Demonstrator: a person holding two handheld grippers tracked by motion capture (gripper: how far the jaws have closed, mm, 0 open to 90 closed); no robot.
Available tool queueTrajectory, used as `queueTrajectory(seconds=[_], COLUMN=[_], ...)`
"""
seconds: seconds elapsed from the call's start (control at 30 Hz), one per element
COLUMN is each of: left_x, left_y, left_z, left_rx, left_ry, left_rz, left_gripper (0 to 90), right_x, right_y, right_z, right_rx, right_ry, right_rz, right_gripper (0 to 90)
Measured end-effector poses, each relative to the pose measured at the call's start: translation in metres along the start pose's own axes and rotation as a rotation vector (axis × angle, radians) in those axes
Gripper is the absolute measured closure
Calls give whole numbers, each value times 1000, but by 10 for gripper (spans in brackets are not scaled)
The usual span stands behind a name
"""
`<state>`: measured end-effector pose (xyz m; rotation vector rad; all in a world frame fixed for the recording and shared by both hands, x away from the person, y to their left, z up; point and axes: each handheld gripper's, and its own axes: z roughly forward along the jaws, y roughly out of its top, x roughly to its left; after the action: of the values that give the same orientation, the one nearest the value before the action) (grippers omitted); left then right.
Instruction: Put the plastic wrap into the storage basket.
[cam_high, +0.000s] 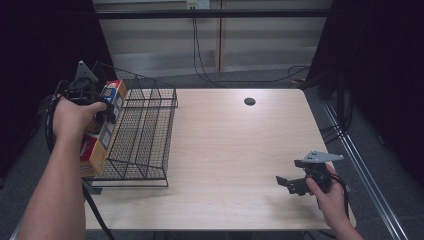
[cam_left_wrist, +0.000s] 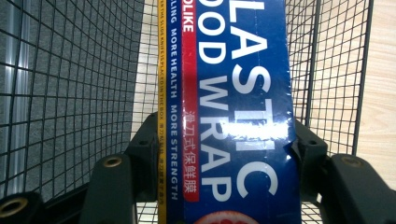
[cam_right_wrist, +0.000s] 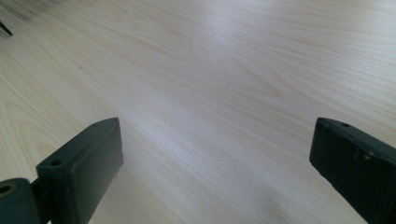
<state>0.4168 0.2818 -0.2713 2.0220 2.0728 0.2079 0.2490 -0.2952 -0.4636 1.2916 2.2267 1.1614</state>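
While the person's left forearm reaches up along the left edge of the bench (cam_high: 235, 150), the left hand (cam_high: 72, 117) wraps around the left tool (cam_high: 107, 112) and holds it raised beside the wire basket (cam_high: 145, 130), at the basket's left wall. A grey three-cornered plate stands on top of that tool, and a cable loops behind the wrist. The plastic food wrap box (cam_high: 102, 127), long and blue with orange ends, runs lengthwise along the basket's left side, its far end near the basket's back corner and its near end level with the basket's front edge. From the left tool's own camera the box (cam_left_wrist: 233, 112) lies straight down the middle between the two black jaws, with the mesh of the basket (cam_left_wrist: 70, 93) behind it and to both sides. Both jaws press against the long sides of the box, so the left tool (cam_left_wrist: 224, 149) is clamped on the food wrap box.

Well to the right of the basket, near the front right corner of the bench, the right hand (cam_high: 327, 192) rests low with its forearm coming in from the bottom edge. The right tool (cam_high: 287, 182) points left toward the basket. Its jaws stand wide apart over bare wood (cam_right_wrist: 210, 93), with nothing between them.
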Motion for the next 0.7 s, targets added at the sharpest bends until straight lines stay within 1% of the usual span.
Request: queueTrajectory(seconds=[0.03,0.07,0.1,0.2,0.23,0.27,0.3,0.33,0.37,0.4,0.43,0.5,0.53,0.57,0.6,0.63,0.67,0.7], left_x=[1,0,0,2,1,1,3,2,2,2,2,3,2,3,3,3,2,2], left_y=[0,0,1,1,1,2,2,2,2,3,3,4,5,5,5,6,6,6], left_z=[0,1,2,4,5,6,6,7,7,8,8,9,11,11,12,13,14,15], left_rx=[0,-2,-2,5,5,3,6,4,6,5,3,6,4,4,12,13,8,10], left_ry=[1,-5,0,3,2,3,6,-1,3,5,14,15,11,13,10,18,17,15], left_rz=[1,-21,-14,-12,-27,-19,-3,-24,-19,-25,-19,-18,-28,-20,-24,-17,-27,-27], left_gripper=[424,424,424,423,423,423,423,423,423,423,422,422,422,422,422,422,422,421], right_x=[0,0,0,0,0,0,0,0,0,0,0,0,0,0,0,0,0,0], right_y=[0,0,0,0,0,0,0,0,0,0,0,0,0,0,0,0,0,0], right_z=[0,0,0,0,0,0,0,0,0,0,0,1,1,1,1,1,0,0], right_rx=[0,1,-1,-1,-1,-1,0,0,0,-1,0,0,1,-1,1,1,0,-1], right_ry=[-1,-2,-5,-3,-2,-1,-2,-2,-1,-4,-3,-2,-2,-1,-2,-2,-4,-4], right_rz=[-1,-1,-2,-3,-2,0,1,2,0,-2,-1,-1,-1,-3,-2,-1,-1,-1], right_gripper=[27,27,27,27,27,27,27,27,27,27,27,27,27,27,27,27,27,27])
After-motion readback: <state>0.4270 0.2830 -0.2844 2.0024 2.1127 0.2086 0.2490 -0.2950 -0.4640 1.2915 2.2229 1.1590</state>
